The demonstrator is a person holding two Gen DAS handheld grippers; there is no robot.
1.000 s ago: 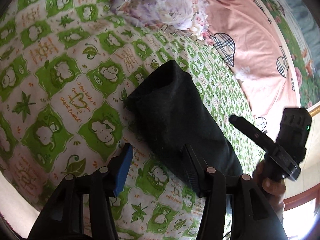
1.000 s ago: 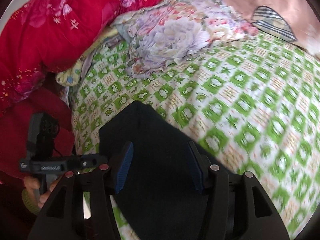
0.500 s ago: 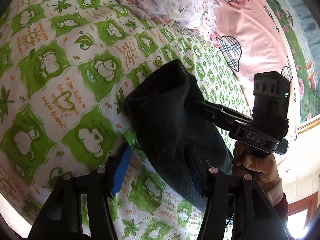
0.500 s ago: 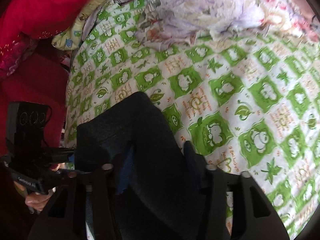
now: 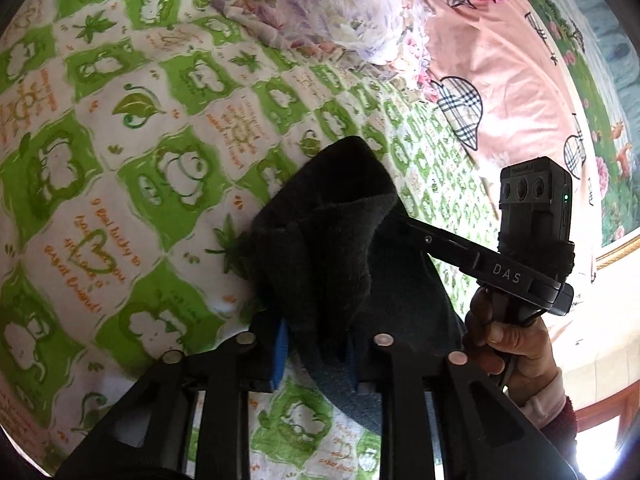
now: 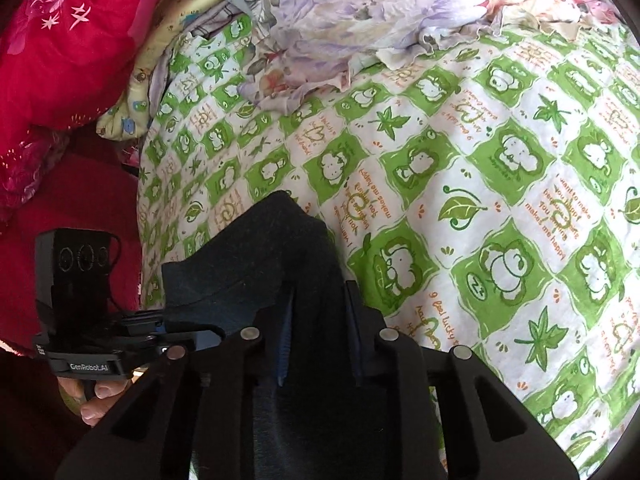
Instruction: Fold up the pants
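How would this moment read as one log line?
stage: gripping | left gripper: just closed on black fabric pants | right gripper: same | surface: green-checked bedsheet

A bed fills the room, spread with a green-and-white checked sheet printed with cartoon animals and leaves. A floral lilac quilt lies crumpled beside a red blanket and a pink sheet. Daylight glares in low on the right.

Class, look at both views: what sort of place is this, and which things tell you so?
Most likely a bedroom, on a bed. The black pants lie on a green-checked sheet, with a floral quilt and a red blanket bunched behind.
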